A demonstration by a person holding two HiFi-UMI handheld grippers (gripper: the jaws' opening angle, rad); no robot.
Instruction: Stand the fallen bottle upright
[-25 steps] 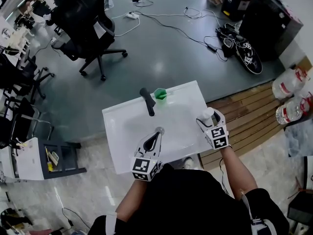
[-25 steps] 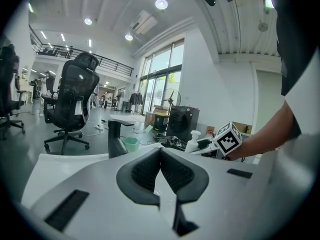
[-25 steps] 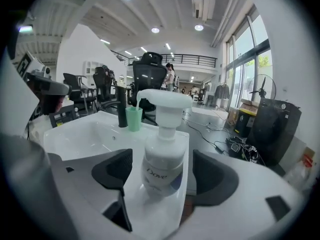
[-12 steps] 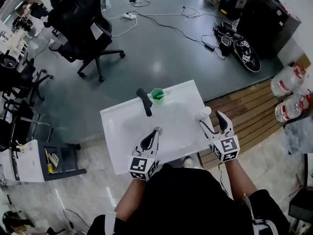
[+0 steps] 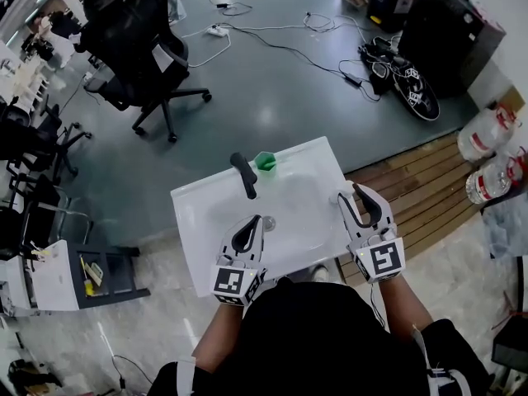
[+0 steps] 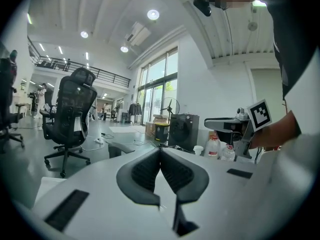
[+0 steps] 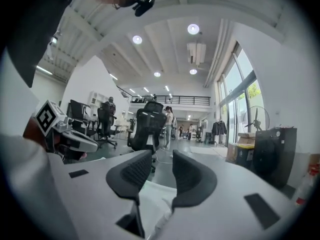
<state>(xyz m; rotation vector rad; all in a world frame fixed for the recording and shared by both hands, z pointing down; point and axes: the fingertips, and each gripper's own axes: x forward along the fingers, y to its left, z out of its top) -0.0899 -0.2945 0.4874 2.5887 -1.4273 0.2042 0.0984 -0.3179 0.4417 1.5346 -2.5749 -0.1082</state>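
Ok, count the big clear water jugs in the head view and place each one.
2. One water jug lies at the right edge beside the wooden slats; the second jug is just below it in the picture. More may lie outside the frame.

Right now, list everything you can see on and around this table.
table: one, white, centre.
bottle: one, white, upright at table's right edge.
long object: one, black, lying at table's far side.
small object: one, green, beside it.
office chair: one, black, floor upper left.
water jugs: two, clear, floor far right.
left gripper: one, white, jaws shut, over table's near side.
right gripper: one, white, jaws closing, nothing between them, beside the bottle.
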